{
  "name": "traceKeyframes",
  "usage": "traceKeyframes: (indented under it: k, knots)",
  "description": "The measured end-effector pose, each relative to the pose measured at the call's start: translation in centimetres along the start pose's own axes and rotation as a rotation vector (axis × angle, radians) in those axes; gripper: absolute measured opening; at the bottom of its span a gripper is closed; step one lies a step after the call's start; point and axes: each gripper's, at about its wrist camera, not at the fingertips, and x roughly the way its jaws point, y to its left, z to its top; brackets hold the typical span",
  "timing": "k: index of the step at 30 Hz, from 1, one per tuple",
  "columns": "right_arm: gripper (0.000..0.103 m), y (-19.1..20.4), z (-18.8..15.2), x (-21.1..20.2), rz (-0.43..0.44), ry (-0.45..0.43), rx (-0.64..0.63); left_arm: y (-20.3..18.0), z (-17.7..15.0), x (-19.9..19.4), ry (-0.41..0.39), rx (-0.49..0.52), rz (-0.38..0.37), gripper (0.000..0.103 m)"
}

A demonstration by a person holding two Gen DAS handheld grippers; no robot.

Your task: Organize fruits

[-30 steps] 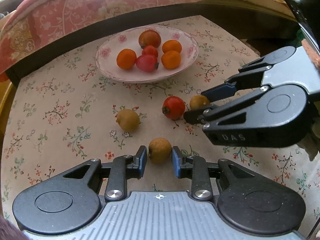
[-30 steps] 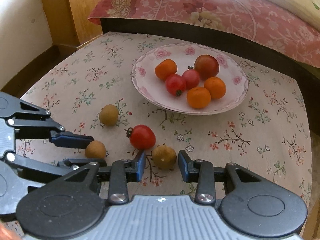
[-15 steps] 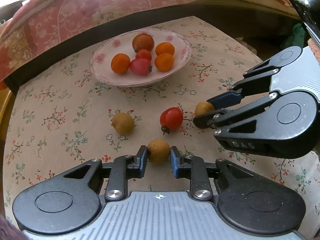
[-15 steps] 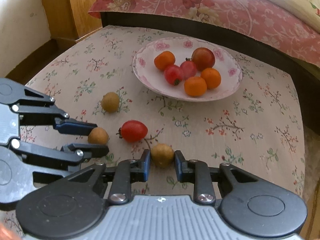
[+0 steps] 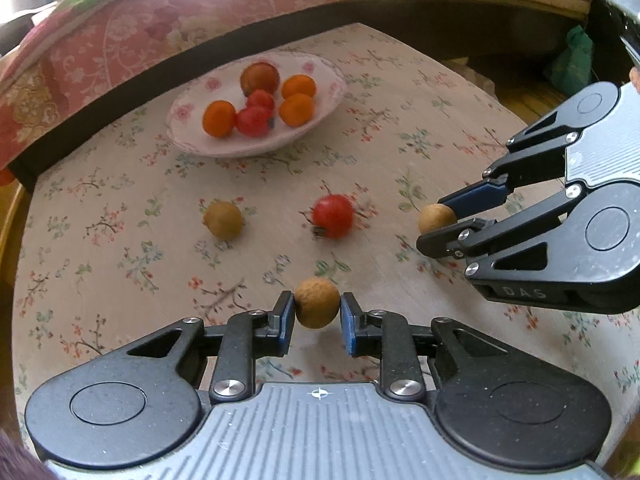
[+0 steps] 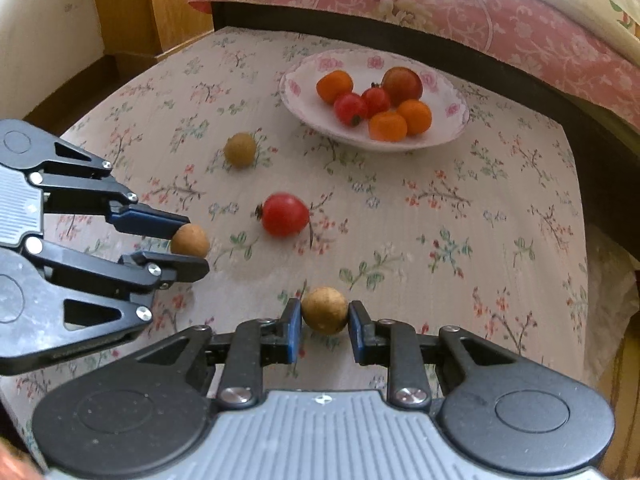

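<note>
Left wrist: longan (image 5: 317,307) clamped between left tool (image 5: 316,322).

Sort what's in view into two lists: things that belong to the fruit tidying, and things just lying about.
Part of the job:
- left tongs, shut on a brown fruit
- right tongs, shut on another brown fruit
- loose brown fruit
- loose red tomato
- plate already holding fruit

Just lying about:
- floral tablecloth
- pink bedding

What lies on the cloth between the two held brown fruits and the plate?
A red tomato and a loose brown fruit lie before the plate; the right wrist view shows it.
</note>
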Motion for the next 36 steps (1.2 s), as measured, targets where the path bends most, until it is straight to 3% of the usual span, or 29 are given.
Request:
traceKeyframes:
  k: [18, 29, 36]
  knots:
    - [0.028, -0.5, -1.0, -0.2, 0.022, 0.000, 0.020, -0.5, -0.3, 0.8, 0.015, 0.011, -0.014, 0.035]
    - [0.028, -0.6, -0.7, 0.0, 0.030, 0.000, 0.034, 0.9, 0.2, 0.7, 0.006, -0.036, -0.019, 0.044]
    - [0.029, -0.9, -0.7, -0.2, 0.045, 0.002, 0.040, 0.9, 0.6, 1.3, 0.011, -0.046, -0.021, 0.045]
